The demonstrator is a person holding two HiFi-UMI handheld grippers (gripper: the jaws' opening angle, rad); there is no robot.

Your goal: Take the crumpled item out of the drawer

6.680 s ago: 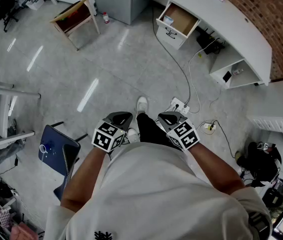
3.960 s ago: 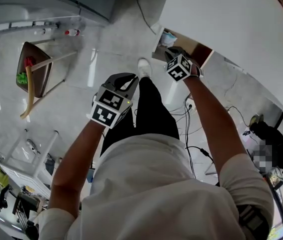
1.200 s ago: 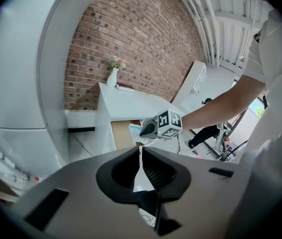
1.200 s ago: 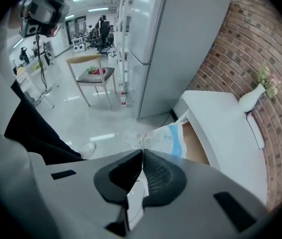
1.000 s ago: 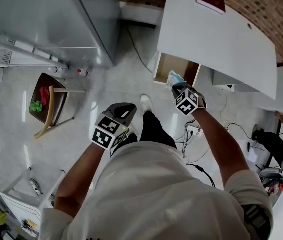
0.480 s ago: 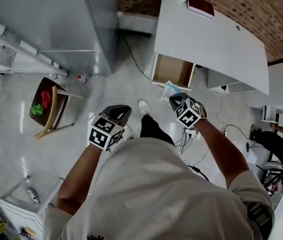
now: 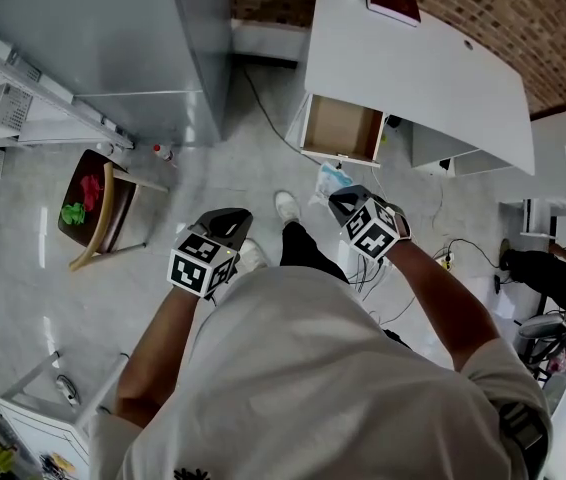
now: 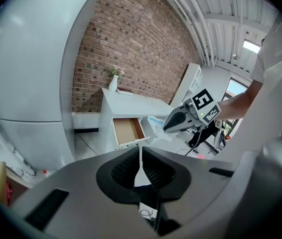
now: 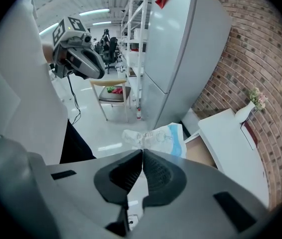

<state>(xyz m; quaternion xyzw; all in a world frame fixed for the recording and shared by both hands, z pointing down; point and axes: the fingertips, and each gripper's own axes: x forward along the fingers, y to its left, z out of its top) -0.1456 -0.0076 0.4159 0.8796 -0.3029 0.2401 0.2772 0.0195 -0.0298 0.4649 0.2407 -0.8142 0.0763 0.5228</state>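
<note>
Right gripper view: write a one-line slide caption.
Right gripper shut on a crumpled white-and-blue plastic bag, held outside the open brown-lined drawer.

Bright, even indoor light; white ceiling strip lamps [image 9: 93,11] streak glare across the glossy pale grey floor [image 7: 43,238]. Fisheye distortion bends both gripper views, corners vignetted black.

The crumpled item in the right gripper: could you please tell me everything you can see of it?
The crumpled item is a thin white wrapper, plastic or paper by its look, with a light blue patch and faint print. It is bunched up and pinched at one edge by the shut right gripper. It is held in the air, clear of the open drawer.
</note>
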